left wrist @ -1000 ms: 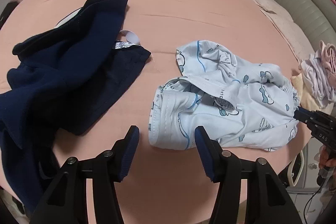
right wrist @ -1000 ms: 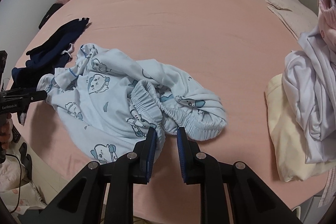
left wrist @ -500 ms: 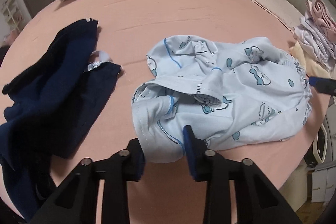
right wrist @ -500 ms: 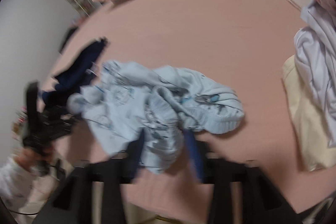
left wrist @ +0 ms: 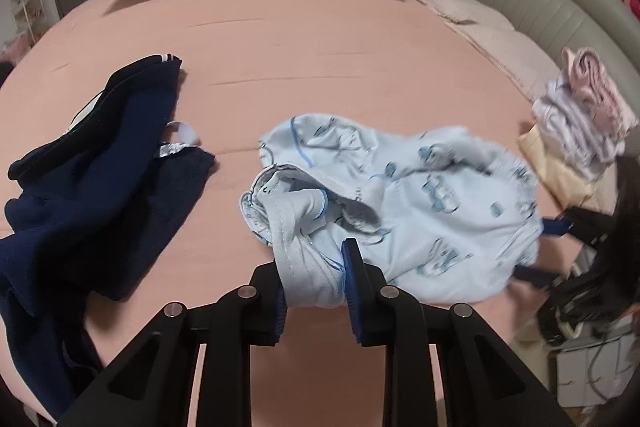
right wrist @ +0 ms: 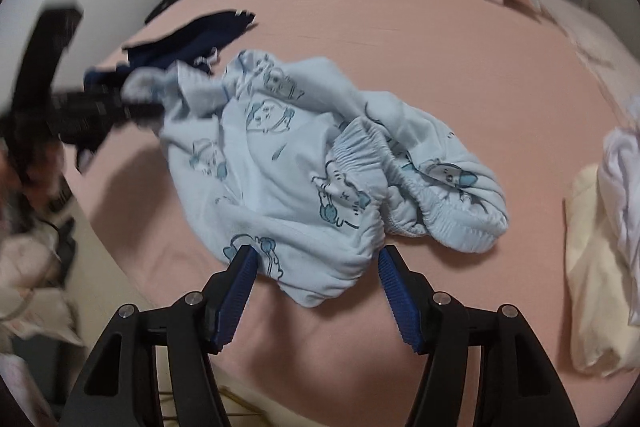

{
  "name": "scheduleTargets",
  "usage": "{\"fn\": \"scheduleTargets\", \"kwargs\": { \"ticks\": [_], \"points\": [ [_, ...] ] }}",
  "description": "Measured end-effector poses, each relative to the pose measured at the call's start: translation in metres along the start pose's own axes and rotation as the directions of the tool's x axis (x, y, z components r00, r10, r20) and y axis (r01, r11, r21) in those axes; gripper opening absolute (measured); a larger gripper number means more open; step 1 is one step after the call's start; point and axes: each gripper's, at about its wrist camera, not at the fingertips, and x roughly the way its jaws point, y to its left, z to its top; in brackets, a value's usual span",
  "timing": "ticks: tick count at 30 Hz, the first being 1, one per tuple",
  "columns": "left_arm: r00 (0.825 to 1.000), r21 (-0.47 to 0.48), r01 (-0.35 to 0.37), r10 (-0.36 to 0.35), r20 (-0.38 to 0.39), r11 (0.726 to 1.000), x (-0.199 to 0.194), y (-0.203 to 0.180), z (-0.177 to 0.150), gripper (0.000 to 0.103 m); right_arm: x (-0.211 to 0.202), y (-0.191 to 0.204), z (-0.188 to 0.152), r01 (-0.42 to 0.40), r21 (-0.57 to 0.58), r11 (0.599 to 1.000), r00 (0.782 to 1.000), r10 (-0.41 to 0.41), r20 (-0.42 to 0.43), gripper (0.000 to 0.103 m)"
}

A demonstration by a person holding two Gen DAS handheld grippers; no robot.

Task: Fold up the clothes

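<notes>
From your left wrist camera, the light-blue printed pyjama garment (left wrist: 400, 203) lies crumpled near the bed's (left wrist: 320, 39) near edge, its long axis running from your left tongs (left wrist: 314, 283) away to the right. Those tongs are closing, with a bunched hem already pinched between the pads. The navy garment (left wrist: 88, 179) sits apart to the left.

From your right wrist camera, the same pyjama garment (right wrist: 320, 163) stretches leftward towards the other tongs. Your right tongs (right wrist: 316, 291) stand wide apart, astride the near fold by the elastic waistband (right wrist: 376, 163), gripping nothing; this hand is nearer that end.
</notes>
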Motion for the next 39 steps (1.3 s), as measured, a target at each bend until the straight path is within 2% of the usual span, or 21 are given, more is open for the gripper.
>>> {"fn": "scheduleTargets", "kwargs": {
  "ticks": [4,6,7,9,13,21,24,26,29,34,35,37,39],
  "points": [
    [1.0,-0.009,-0.012,0.013,0.004,1.0,-0.004,0.0,0.006,0.021,0.004,0.008,0.001,0.042,-0.047,0.998,0.999,-0.043,-0.003,0.06],
    [1.0,-0.006,-0.023,0.023,0.007,1.0,-0.007,0.0,0.007,0.021,0.003,0.012,0.002,0.089,-0.071,0.993,0.996,-0.09,-0.003,0.035],
    [1.0,-0.005,-0.027,0.027,0.007,1.0,-0.008,0.001,0.007,0.021,0.001,0.013,0.004,0.097,-0.073,0.993,0.995,-0.097,-0.002,0.034],
    [0.999,-0.007,-0.035,0.035,0.007,0.999,-0.01,0.004,0.007,0.021,-0.006,0.013,0.007,0.108,-0.076,0.991,0.994,-0.108,0.011,0.024],
    [0.998,-0.026,-0.056,0.057,0.018,0.998,-0.018,0.006,0.009,0.021,-0.019,0.017,0.018,0.18,-0.116,0.977,0.983,-0.176,0.05,0.022],
    [0.994,-0.071,-0.077,0.082,0.071,0.994,-0.042,0.024,0.023,0.016,-0.03,-0.002,0.039,0.281,-0.05,0.958,0.959,-0.278,0.059,0.015],
    [0.994,-0.078,-0.081,0.086,0.069,0.994,-0.046,0.03,0.025,0.016,-0.031,-0.007,0.041,0.281,-0.031,0.959,0.958,-0.278,0.063,0.015],
    [0.994,-0.067,-0.089,0.092,0.053,0.994,-0.042,0.03,0.023,0.016,-0.028,-0.012,0.04,0.293,-0.026,0.956,0.955,-0.292,0.048,0.015],
    [0.996,-0.069,-0.085,0.087,0.033,0.994,-0.038,0.03,0.017,0.016,-0.021,-0.018,0.037,0.274,-0.004,0.962,0.962,-0.273,0.009,0.015],
    [0.998,-0.106,-0.063,0.062,-0.01,0.992,-0.029,0.036,0.008,0.02,-0.024,-0.019,0.028,0.174,0.036,0.984,0.984,-0.175,0.029,0.016],
    [0.998,-0.11,-0.06,0.059,-0.015,0.992,-0.028,0.037,0.006,0.024,-0.026,-0.018,0.027,0.162,0.038,0.986,0.986,-0.163,0.032,0.016],
    [0.998,-0.123,-0.058,0.055,-0.023,0.991,-0.027,0.039,0.002,0.028,-0.026,-0.018,0.025,0.146,0.053,0.988,0.989,-0.148,0.029,0.027],
    [0.999,-0.131,-0.05,0.047,-0.025,0.99,-0.028,0.041,-0.002,0.037,-0.027,-0.018,0.023,0.118,0.066,0.991,0.992,-0.12,0.035,0.053]
  ]
}}
